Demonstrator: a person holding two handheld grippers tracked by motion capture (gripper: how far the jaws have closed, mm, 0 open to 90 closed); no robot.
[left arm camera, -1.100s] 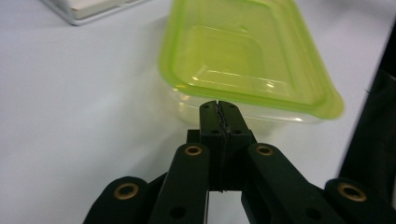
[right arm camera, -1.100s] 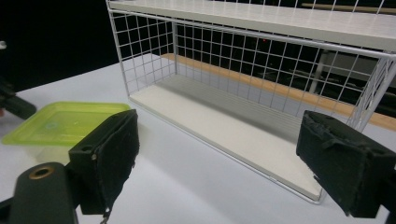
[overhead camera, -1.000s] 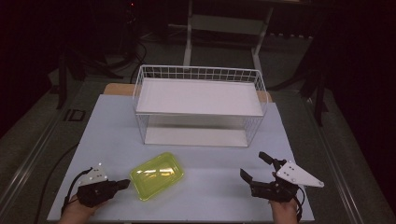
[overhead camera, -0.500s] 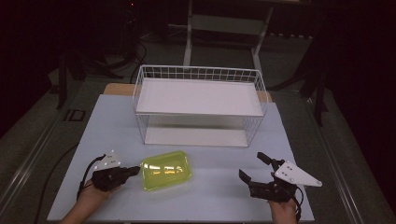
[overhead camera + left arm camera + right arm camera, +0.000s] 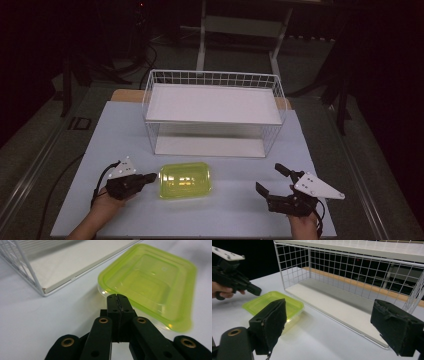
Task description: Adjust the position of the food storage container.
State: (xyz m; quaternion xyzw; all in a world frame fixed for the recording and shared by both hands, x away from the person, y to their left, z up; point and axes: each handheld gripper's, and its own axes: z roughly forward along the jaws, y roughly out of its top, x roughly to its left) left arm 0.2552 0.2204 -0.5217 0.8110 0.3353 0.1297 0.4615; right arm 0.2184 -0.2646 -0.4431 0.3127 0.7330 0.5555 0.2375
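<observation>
white surface [image 5: 125,130], near edge: light, slick green container [image 5: 185,180]; grip its rim. left claw [image 5: 150,177] closed, empty, beside it; right claw [image 5: 272,181] open.

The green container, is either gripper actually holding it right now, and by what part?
Neither holds it. The left gripper, shut, sits at the green container's rim with nothing between its jaws; the right gripper is open, apart.
</observation>
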